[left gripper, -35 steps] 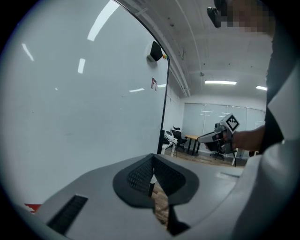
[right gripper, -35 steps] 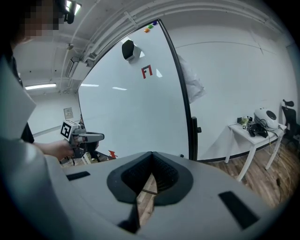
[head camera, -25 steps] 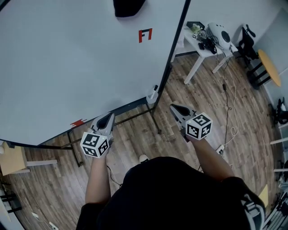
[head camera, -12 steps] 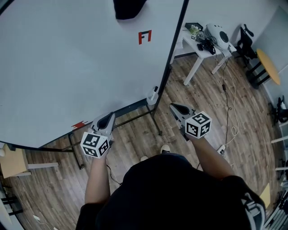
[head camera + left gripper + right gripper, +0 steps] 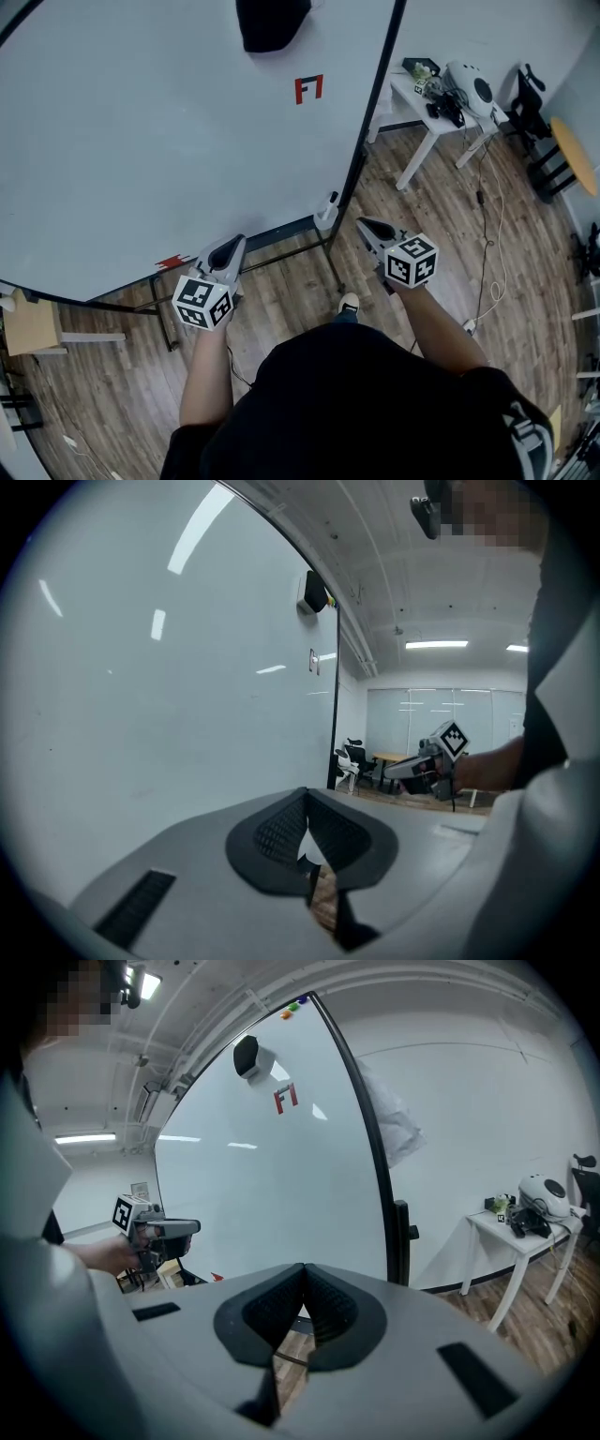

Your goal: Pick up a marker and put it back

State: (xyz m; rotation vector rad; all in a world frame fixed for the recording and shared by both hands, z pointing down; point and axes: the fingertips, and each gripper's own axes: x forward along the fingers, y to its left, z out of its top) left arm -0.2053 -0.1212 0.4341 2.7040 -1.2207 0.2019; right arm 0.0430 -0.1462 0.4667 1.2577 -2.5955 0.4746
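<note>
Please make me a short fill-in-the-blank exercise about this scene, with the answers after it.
The mark on the whiteboard is ___ in colour. The left tongs and the right tongs are both ___ and empty. In the head view, the white table stands to the ___ of the whiteboard.
Answers: red; shut; right.

Wooden floor [image 5: 441, 244] under whiteboard stand [image 5: 332, 265], white table [image 5: 419, 155], cable [image 5: 494, 253]
</note>
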